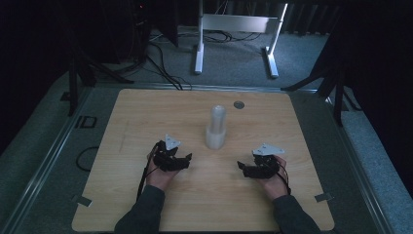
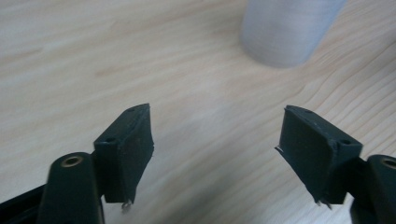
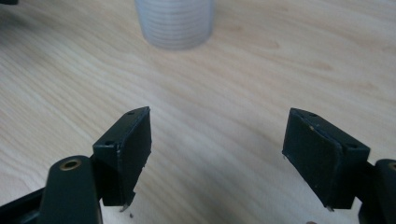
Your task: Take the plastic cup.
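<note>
- High view: I see the stack of cups [image 1: 215, 127] standing upright on the table [image 1: 146, 204], ahead of both tongs and between them, a little nearer the left gripper [image 1: 186, 159] than the right gripper [image 1: 242, 167]. Its long axis runs straight up, with what looks like the closed end on top, though the dim light leaves me unsure. Both tongs rest low over the wood, apart from the stack. A small grey disc [image 1: 238, 104] lies well beyond it.
- Left gripper view: my jaws stand wide apart with nothing between them — bare wood only. The stack's base [image 2: 289, 30] sits ahead and to the right of the gap, so a straight push forward would, I judge, clip the wall with the right jaw and tip the tall column.
- Right gripper view: the jaws here are spread as well and hold nothing. The ribbed base [image 3: 175, 21] lies ahead, left of the gap's centre. I judge the risk is the same — an off-centre approach, or a squeeze too high up, could topple or separate the light cups.
</note>
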Tool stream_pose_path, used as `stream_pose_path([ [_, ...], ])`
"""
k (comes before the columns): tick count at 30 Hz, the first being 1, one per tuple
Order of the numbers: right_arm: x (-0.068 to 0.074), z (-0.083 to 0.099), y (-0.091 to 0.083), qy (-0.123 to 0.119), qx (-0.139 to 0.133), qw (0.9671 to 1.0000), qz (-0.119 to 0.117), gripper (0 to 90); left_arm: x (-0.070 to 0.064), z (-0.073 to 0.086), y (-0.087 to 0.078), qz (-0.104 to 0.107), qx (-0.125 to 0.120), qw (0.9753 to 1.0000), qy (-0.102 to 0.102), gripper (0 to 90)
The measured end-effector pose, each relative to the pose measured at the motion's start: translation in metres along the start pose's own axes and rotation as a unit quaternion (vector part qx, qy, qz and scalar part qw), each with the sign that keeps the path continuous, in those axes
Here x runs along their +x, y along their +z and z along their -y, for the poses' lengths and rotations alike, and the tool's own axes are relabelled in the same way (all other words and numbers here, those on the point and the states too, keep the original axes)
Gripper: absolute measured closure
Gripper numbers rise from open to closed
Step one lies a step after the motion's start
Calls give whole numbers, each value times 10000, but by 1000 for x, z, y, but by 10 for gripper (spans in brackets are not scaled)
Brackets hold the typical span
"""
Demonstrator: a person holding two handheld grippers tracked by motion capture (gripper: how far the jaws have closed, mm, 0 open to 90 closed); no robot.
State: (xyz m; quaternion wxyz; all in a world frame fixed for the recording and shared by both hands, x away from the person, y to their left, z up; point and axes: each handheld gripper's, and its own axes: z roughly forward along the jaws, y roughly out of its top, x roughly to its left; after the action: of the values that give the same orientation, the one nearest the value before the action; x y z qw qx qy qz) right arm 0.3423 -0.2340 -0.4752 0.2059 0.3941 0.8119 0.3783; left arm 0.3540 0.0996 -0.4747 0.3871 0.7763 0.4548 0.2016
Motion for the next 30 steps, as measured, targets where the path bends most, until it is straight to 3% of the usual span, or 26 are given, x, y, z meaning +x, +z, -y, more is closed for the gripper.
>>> stream_pose_path([
  [6,1,-18,-1,-95,-105,9999,-37,235,-3,-15,4,141,-163,9998,53,192],
  [25,2,-75,-7,-250,-643,9974,-208,268,-24,-46,27,388,-474,9971,454,207],
  [30,2,-86,-8,-252,-765,9965,-227,290,-25,-51,31,448,-532,9969,379,230],
])
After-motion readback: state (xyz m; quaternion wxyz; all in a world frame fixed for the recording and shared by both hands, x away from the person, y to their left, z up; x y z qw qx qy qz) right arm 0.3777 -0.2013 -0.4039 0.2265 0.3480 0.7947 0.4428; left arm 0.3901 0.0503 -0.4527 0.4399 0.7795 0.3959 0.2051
